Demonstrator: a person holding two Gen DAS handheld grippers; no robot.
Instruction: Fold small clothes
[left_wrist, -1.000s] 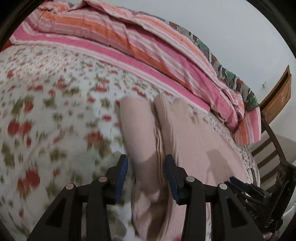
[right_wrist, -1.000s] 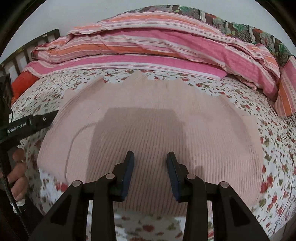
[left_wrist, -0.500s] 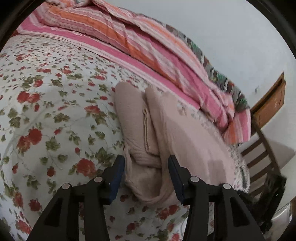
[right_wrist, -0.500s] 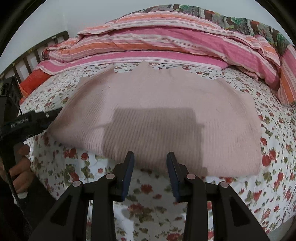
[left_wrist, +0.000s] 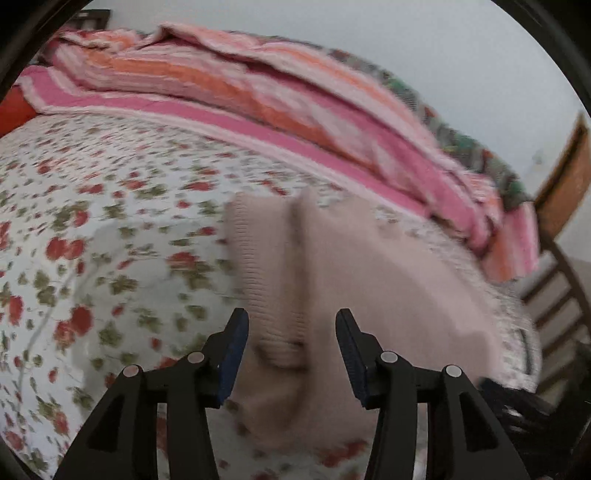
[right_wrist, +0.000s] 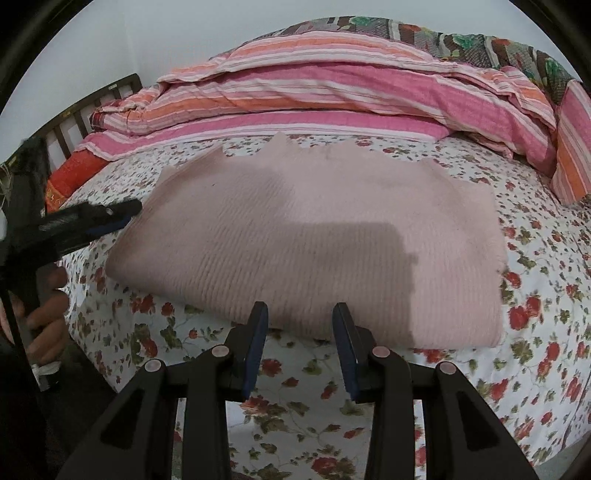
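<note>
A pale pink ribbed knit garment (right_wrist: 306, 251) lies folded flat on the floral bedsheet (right_wrist: 546, 302). In the left wrist view its left end (left_wrist: 332, 280) shows as stacked folded layers. My left gripper (left_wrist: 291, 325) is open and empty, its jaws either side of the garment's near corner, not closed on it. It also shows from the side in the right wrist view (right_wrist: 110, 218), just left of the garment. My right gripper (right_wrist: 299, 317) is open and empty at the garment's near edge.
A striped pink and orange quilt (right_wrist: 332, 85) is heaped along the far side of the bed. A dark wooden headboard (right_wrist: 92, 103) stands at the left. A wooden chair (left_wrist: 554, 295) stands beyond the bed's right side in the left wrist view.
Both grippers have drawn back from the garment towards the near edge of the bed. The left gripper has turned, and its view is blurred by motion. Both stay open.
</note>
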